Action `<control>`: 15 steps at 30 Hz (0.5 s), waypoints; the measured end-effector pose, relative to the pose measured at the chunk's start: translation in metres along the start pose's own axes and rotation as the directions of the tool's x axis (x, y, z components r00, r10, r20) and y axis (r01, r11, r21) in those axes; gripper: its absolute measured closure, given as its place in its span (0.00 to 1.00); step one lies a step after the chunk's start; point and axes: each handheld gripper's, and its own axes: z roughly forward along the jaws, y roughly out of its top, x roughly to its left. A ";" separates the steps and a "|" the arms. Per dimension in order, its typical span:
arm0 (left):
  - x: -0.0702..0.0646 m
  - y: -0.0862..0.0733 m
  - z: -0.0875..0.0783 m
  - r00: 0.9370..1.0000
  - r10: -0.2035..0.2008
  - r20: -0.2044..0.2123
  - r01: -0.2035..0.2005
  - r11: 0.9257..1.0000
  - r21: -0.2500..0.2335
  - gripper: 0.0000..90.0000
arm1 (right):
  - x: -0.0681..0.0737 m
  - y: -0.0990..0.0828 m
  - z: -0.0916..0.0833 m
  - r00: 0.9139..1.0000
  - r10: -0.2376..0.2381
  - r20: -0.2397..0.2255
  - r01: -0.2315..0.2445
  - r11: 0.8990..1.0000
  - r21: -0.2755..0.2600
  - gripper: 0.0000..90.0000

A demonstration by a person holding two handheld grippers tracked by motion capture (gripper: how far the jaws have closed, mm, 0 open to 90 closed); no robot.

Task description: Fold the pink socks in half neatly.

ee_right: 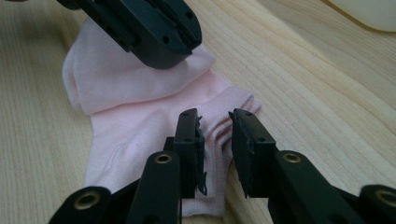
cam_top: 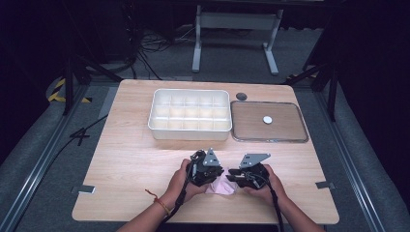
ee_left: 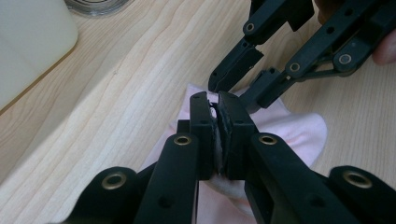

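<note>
In the high view, a small pink sock [cam_top: 220, 186] lies at the lower middle of the frame, on the wooden surface [cam_top: 130, 159], near the person's edge. Both hands meet over it, so it looks like they are folding it together. The left tool [cam_top: 211, 175] sits on the sock's left side and the right tool [cam_top: 231, 177] on its right side. A white tray with many little boxes [cam_top: 189, 116] waits in the upper middle, well apart, maybe as the place for the sock. A flat brown tray [cam_top: 269, 122] with a small white disc [cam_top: 267, 119] lies just to its right. In the left gripper view, the left tool [ee_left: 214, 100] is clamped tight at the middle of the frame, pinching a fold of the sock [ee_left: 299, 128] so the cloth cannot slip. The right tool [ee_left: 233, 88] reaches in from the upper right. In the right gripper view, the right tool [ee_right: 213, 123] stands at the lower middle with a gap between its jaws. It is not squeezing; the ribbed cuff of the sock [ee_right: 140, 121] lies under that gap. The left tool [ee_right: 161, 44] presses the folded part at the upper left.
</note>
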 end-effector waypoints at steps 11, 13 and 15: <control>-0.005 0.002 0.011 1.000 -0.026 0.007 0.026 1.000 -0.011 0.89 | 0.000 0.000 0.000 1.000 0.001 -0.003 -0.001 1.000 0.001 0.80; -0.005 0.002 0.010 0.999 -0.035 0.019 0.035 0.999 -0.034 0.87 | 0.000 0.000 0.000 1.000 0.000 -0.002 0.000 1.000 0.000 0.80; -0.005 0.002 0.008 0.999 -0.037 0.020 0.038 0.998 -0.049 0.83 | 0.000 0.000 0.000 1.000 0.001 -0.003 -0.001 1.000 0.000 0.80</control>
